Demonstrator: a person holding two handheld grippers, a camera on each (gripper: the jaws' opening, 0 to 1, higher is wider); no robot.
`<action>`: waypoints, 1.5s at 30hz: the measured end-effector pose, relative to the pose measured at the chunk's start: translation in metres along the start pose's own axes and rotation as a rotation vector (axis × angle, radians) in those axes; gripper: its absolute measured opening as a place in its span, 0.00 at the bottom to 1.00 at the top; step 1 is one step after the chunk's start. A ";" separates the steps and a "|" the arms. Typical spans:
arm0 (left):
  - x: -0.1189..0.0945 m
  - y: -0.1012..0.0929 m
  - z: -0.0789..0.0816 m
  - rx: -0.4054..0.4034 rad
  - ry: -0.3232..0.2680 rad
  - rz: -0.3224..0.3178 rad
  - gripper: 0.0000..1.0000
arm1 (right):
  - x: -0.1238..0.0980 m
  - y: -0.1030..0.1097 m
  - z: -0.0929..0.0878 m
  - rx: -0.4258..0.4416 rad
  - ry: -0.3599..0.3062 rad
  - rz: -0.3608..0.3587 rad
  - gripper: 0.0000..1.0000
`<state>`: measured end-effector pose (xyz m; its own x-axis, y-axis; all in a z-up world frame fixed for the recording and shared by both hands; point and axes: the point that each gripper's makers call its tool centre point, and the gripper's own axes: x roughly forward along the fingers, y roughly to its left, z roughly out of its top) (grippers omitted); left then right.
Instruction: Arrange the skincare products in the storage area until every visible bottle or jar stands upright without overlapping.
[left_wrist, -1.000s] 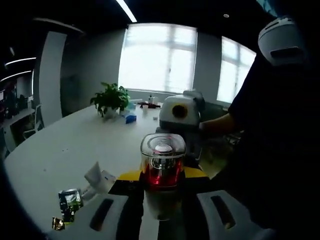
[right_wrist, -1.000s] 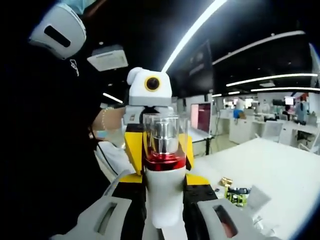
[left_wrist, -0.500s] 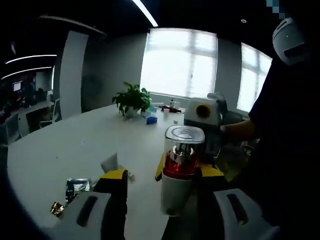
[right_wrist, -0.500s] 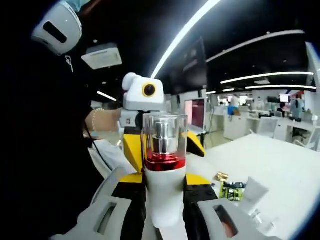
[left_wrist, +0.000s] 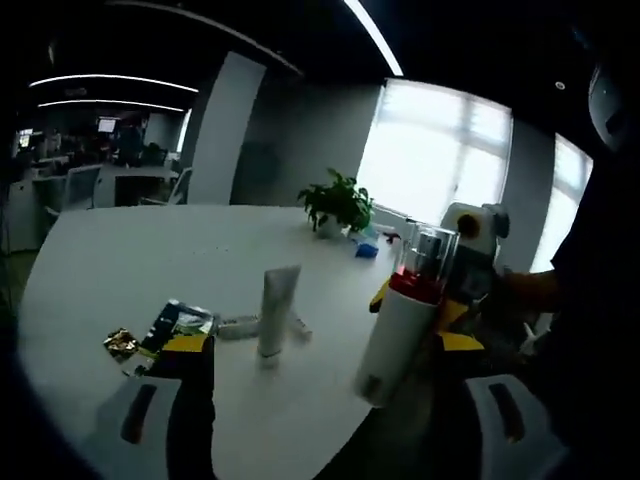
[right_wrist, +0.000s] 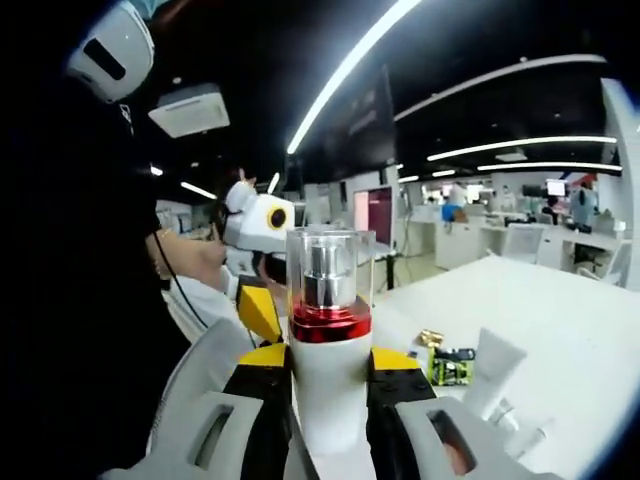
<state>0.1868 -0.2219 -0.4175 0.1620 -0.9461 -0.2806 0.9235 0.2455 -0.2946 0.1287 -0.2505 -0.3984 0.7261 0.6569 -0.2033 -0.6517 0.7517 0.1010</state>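
Observation:
A skincare bottle (right_wrist: 325, 385) with a white body, red collar and clear cap stands up between my right gripper's (right_wrist: 328, 357) jaws, which are shut on its body. In the left gripper view the same bottle (left_wrist: 398, 335) hangs tilted over the table's near edge, held from behind. My left gripper (left_wrist: 320, 345) is open wide, its jaws apart from the bottle. One of its yellow fingertips (right_wrist: 258, 312) shows just left of the bottle. A white tube (left_wrist: 276, 310) stands upright on the white table (left_wrist: 120, 260).
Beside the tube (right_wrist: 492, 368) lie a dark packet (left_wrist: 172, 325) and a gold wrapper (left_wrist: 120, 343). A potted plant (left_wrist: 338, 203) and a blue item (left_wrist: 366, 248) sit at the far end. The person's dark clothing (right_wrist: 90, 300) stands close beside both grippers.
My left gripper, shut on the bottle's neck a second ago, has opened, let go and drawn back to the left. The bottle stays in the right gripper.

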 end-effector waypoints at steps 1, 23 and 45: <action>-0.003 0.010 -0.009 0.008 0.019 0.042 0.87 | 0.000 -0.001 -0.002 0.002 0.004 -0.001 0.19; -0.013 0.020 -0.046 0.147 0.052 0.113 0.99 | -0.001 -0.025 -0.031 0.017 0.022 -0.016 0.19; -0.010 0.033 -0.060 0.066 0.117 0.151 0.96 | -0.012 -0.081 -0.092 0.026 0.032 -0.094 0.19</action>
<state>0.1947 -0.1916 -0.4792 0.2630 -0.8675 -0.4221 0.9130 0.3652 -0.1818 0.1522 -0.3243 -0.4940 0.7763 0.5812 -0.2440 -0.5746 0.8117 0.1050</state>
